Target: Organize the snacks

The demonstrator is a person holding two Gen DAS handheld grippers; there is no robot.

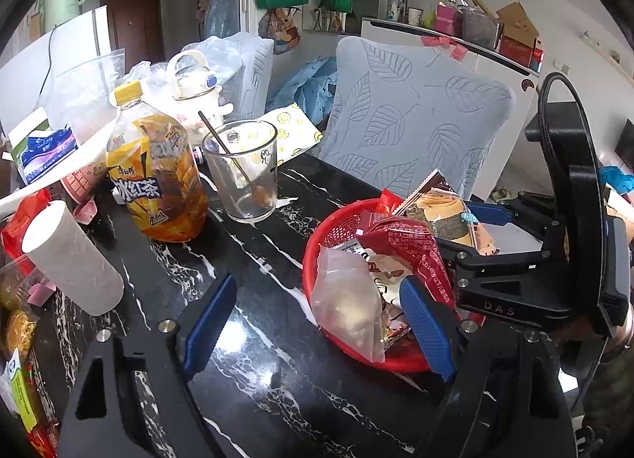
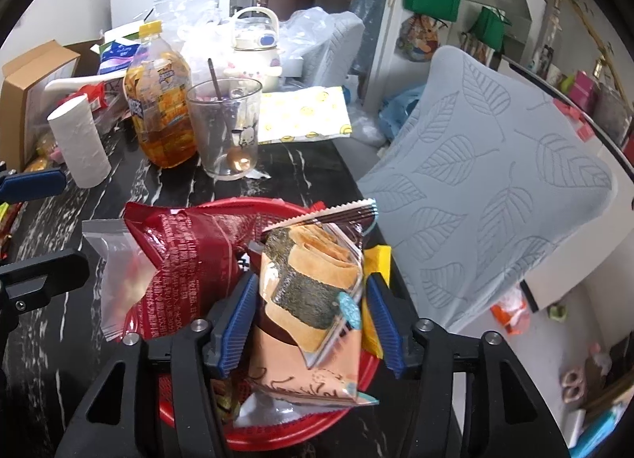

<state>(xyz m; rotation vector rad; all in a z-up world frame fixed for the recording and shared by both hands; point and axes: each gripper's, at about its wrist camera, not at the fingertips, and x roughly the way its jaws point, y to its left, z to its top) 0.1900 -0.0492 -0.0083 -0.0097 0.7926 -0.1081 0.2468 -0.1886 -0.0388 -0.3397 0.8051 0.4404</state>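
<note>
Left wrist view: left gripper (image 1: pixel 317 323) wide open, empty, lower centre; red basket (image 1: pixel 337 232) of snacks at right. Right wrist view: right gripper (image 2: pixel 309 319) brackets seaweed-roll packet (image 2: pixel 313 291) over basket, pads not pressing.

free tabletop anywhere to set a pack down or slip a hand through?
Bare marble between the paper roll and the red basket, running up toward the glass; the left tool straddles it, open. Crowded: the far left edge beyond the tea bottle, and the basket itself, heaped with packs under the right tool.
</note>
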